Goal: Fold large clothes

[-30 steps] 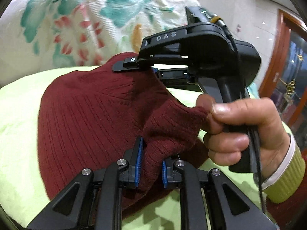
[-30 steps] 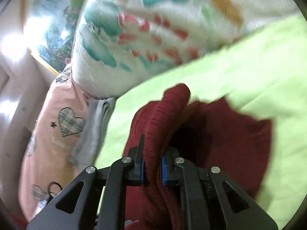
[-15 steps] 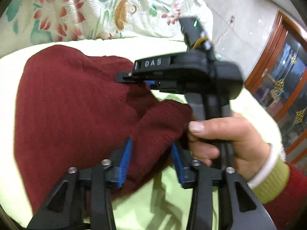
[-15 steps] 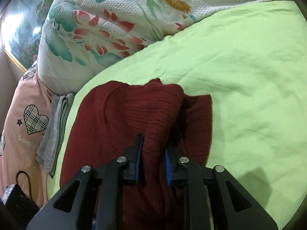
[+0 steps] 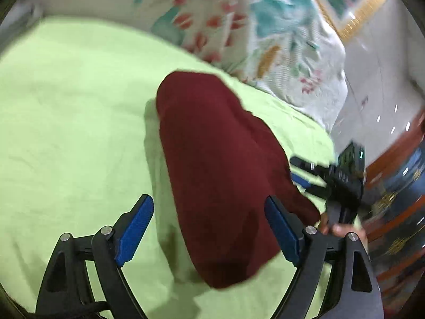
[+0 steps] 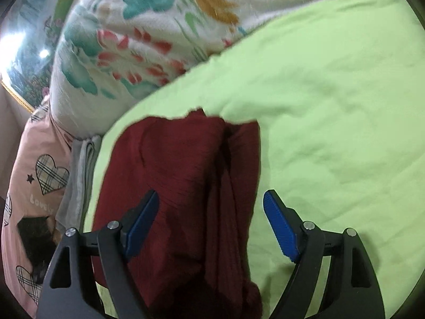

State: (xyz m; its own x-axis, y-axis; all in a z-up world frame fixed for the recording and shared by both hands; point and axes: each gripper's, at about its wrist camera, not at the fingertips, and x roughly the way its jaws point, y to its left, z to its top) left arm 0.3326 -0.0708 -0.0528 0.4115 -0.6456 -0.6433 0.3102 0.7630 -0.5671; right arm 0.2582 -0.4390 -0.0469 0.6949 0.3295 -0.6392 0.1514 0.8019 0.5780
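A dark red knitted sweater (image 5: 215,164) lies folded into a long bundle on the lime-green bed sheet (image 5: 69,122). My left gripper (image 5: 209,226) is wide open above its near end, holding nothing. In the right wrist view the sweater (image 6: 180,186) lies in folded layers below my right gripper (image 6: 211,220), which is wide open and empty, its blue pads (image 6: 279,226) apart over the cloth. The right gripper also shows in the left wrist view (image 5: 305,175) at the sweater's right edge, held by a hand.
A white floral quilt (image 6: 148,34) is bunched along the far side of the bed. A pink pillow with plaid hearts (image 6: 39,180) and a grey folded cloth (image 6: 79,175) lie left of the sweater. A wooden door (image 5: 398,180) stands to the right.
Both grippers have opened and let go of the sweater, which now lies flat on the sheet. Both have pulled back and up from it.
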